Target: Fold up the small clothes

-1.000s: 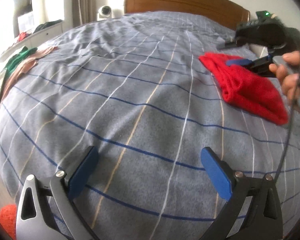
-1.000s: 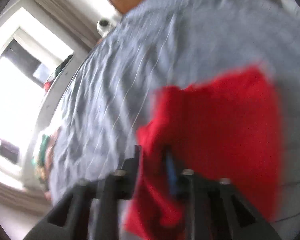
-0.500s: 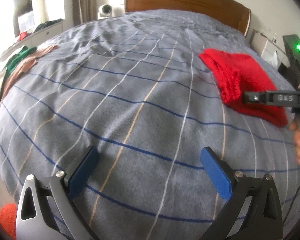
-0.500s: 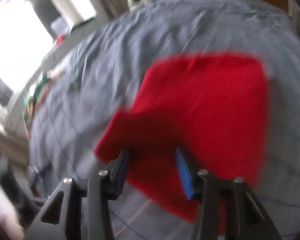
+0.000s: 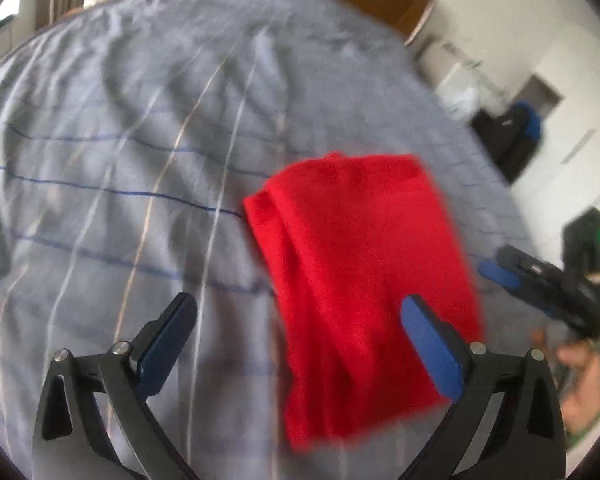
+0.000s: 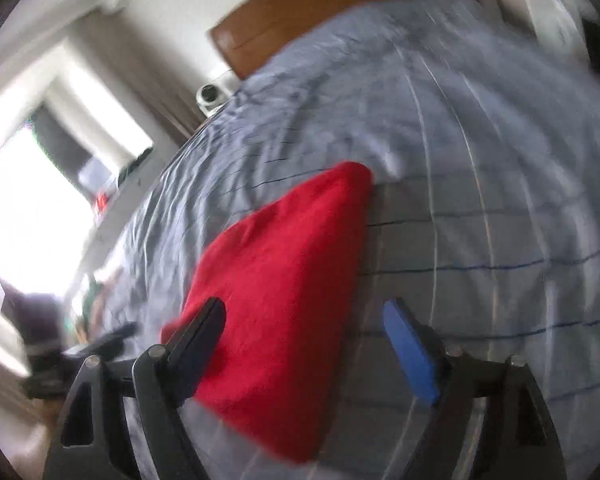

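A bed under a grey cover with blue and pale stripes fills both views, with a wooden headboard behind and a bright window to one side. A red cloth lies on the cover, already doubled into a rough rectangle, with a layered edge visible along its left side in the left wrist view. The left claw is seen spread wide and empty, its right pad over the cloth's near part and its left pad over bare cover. The right claw is likewise wide open and holds nothing; its left pad is over the cloth's near corner, its right pad over the cover. Both views are blurred, so whether any pad touches the fabric cannot be told.

The step in hand is judged to be the next fold of the cloth. It is done best if the two near corners are gripped through all layers at once, so that the stack is not split. The edge should be lifted only slightly, carried evenly to the far edge, and laid down with corners matched before the claws are opened.
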Available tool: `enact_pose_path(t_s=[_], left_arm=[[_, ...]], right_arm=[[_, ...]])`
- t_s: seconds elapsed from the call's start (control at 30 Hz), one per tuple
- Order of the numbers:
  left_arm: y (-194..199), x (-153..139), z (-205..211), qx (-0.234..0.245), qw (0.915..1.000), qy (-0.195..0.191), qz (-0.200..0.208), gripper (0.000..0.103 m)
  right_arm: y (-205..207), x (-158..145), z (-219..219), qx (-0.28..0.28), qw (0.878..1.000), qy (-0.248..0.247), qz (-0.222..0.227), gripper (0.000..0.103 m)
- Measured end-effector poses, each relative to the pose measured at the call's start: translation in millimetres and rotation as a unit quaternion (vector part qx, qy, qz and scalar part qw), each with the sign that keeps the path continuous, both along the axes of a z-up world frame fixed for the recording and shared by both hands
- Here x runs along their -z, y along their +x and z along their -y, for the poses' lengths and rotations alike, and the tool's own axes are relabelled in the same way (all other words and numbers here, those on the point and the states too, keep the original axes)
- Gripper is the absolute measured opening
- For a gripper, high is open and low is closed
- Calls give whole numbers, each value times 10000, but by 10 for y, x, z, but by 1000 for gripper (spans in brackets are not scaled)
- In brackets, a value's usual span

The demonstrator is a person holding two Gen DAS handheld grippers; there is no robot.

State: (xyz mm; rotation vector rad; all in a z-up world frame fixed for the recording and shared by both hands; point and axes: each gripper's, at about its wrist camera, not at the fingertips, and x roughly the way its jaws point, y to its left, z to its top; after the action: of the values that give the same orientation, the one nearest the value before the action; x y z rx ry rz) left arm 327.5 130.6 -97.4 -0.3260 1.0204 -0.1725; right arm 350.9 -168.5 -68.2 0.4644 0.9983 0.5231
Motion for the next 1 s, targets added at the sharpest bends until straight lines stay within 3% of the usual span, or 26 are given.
enact_pose_path(t_s=[0.1,0.17,0.2,0.23,0.27,0.3,0.33,0.43,0.5,0.6,0.67,0.7,0.73,0.8,0.83,0.87,0.93,1.0], left_arm=[[225,232,32,-46,9991,83,-403,102],[242,285,67,-72,9989,218,-402,102],[234,282,98,-97,9989,286,-370,101],[211,275,136,-116,9988,356,-323,92],[176,270,183,-55,9990,381,-245,75],[152,246,226,111,9994,261,-188,32],[126,219,279,237,9994,145,-195,22],[-106,-186,437,289,9979,464,356,20],[-252,-491,500,366,9955,465,739,20],[-388,-909,611,461,9906,482,1196,25],[-370,-963,660,391,9913,520,1142,44],[-380,-930,672,335,9915,593,1110,67],[-428,-870,674,198,9907,783,1092,82],[-781,-733,648,-122,9815,1407,1295,84],[-943,-677,664,-158,9767,1638,1375,89],[-1170,-606,696,-198,9704,1929,1441,93],[-1640,-502,765,-338,9567,2417,1585,101],[-1908,-478,803,-521,9524,2596,1510,101]], right_arm=[[261,405,-185,-225,9968,459,-618,81],[335,618,-377,-140,9963,391,-759,78],[330,598,-477,-113,9985,118,-521,73],[322,536,-598,-238,9989,-295,-281,49],[279,448,-755,-388,9953,-890,23,38],[198,329,-910,-511,9867,-1478,435,35],[77,195,-1086,-696,9711,-2090,914,31],[-268,-158,-1353,-1025,9361,-2765,1916,29],[-453,-458,-1337,-1008,9288,-2683,2351,29],[-644,-927,-1142,-739,9301,-2346,2727,29],[-607,-1110,-941,-573,9395,-2110,2636,30],[-543,-1131,-838,-535,9455,-2031,2490,32],[-449,-1093,-749,-552,9533,-2003,2190,41],[-380,-900,-538,-393,9618,-2166,1627,70],[-459,-815,-423,-279,9618,-2262,1516,93],[-575,-740,-307,-207,9610,-2335,1466,99],[-922,-557,-125,-189,9573,-2528,1388,99],[-1368,-404,41,-119,9521,-2770,1290,99]])
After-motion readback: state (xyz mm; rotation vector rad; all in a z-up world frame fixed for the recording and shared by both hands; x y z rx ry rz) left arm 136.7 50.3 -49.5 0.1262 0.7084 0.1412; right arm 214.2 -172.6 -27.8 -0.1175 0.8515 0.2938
